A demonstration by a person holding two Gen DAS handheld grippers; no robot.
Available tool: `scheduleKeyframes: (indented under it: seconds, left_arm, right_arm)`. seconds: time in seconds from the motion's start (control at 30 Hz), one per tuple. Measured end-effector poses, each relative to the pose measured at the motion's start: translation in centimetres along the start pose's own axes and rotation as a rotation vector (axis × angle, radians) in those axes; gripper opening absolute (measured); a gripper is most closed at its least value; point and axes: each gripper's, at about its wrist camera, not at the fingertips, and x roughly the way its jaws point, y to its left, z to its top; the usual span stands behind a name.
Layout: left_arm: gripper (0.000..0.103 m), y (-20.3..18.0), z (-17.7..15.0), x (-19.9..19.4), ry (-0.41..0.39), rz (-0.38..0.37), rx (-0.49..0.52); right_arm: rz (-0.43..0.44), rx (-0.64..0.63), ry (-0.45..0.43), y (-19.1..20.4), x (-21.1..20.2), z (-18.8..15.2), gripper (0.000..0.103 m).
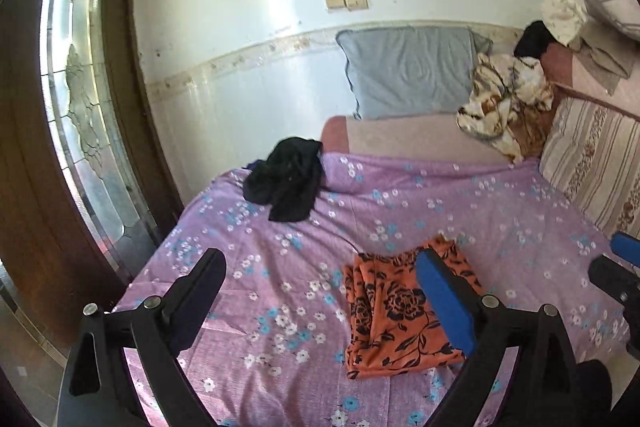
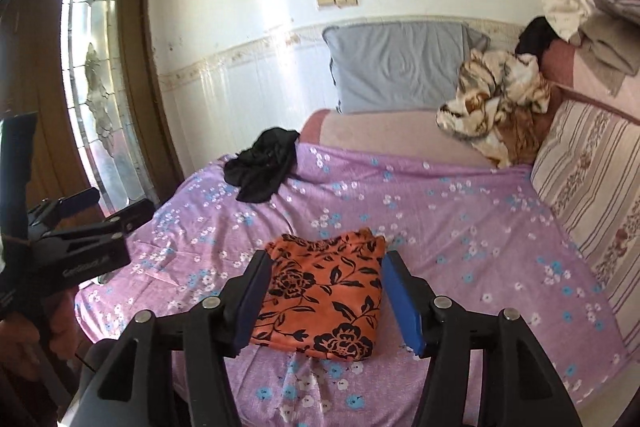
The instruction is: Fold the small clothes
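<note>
While both claws hang spread and empty, I see the orange floral garment (image 2: 320,297) folded on the near bedsheet (image 2: 460,227).
My right gripper (image 2: 326,301) straddles it, my left gripper (image 1: 320,303) is beside; a careless nudge could undo it; the black garment (image 2: 262,167) waits crumpled beyond.

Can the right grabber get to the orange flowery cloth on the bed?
Probably yes. The right gripper is open, facing the orange cloth, which lies folded on the purple sheet with nothing in between.

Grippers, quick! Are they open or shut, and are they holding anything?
Left gripper: open, holding nothing.
Right gripper: open, holding nothing; the orange floral cloth lies on the bed beyond its fingers.
</note>
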Motion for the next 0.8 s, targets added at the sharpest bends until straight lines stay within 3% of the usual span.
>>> scheduleKeyframes:
  seconds: [0.3, 0.8]
  left_arm:
    - [0.103, 1.5, 0.4, -1.8, -0.033, 0.063, -0.039]
    - [0.103, 4.9, 0.4, -3.2, -0.053, 0.102, -0.093]
  right_arm:
    - [-0.009, -0.056, -0.055, 1.5, -2.7, 0.3, 0.064]
    - [-0.008, -0.064, -0.006, 4.5, -0.7, 0.1, 0.065]
